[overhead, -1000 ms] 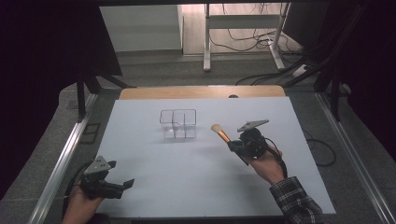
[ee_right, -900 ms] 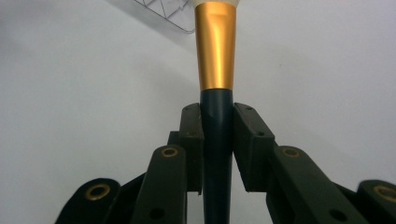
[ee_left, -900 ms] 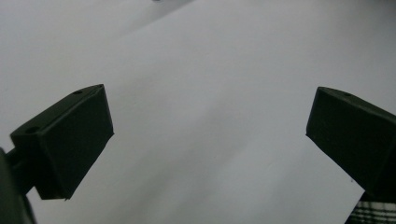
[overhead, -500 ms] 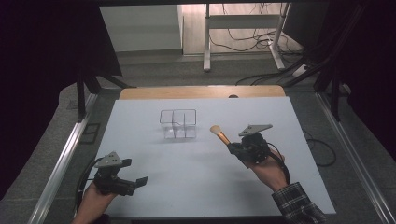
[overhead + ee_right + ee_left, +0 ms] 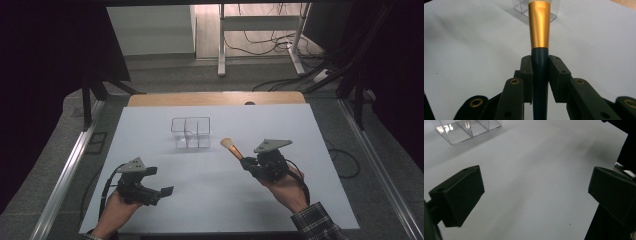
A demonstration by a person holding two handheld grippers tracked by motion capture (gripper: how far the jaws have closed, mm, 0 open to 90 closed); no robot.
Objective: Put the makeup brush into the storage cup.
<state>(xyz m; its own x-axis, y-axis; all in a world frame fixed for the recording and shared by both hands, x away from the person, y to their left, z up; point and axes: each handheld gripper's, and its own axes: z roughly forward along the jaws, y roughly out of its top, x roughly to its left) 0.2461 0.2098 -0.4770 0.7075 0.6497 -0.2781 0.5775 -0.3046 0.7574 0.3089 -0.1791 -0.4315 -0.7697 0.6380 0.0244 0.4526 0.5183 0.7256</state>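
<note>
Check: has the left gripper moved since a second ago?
Yes. The left gripper has shifted rightward along the near edge of the white mat, closer to the clear organizer.

High view looks down; both claw views look close along the table toward the clear box (image 5: 190,133).

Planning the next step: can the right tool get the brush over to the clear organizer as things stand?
Probably yes. The right tool grips the brush, and bare white table lies between it and the clear organizer.
</note>
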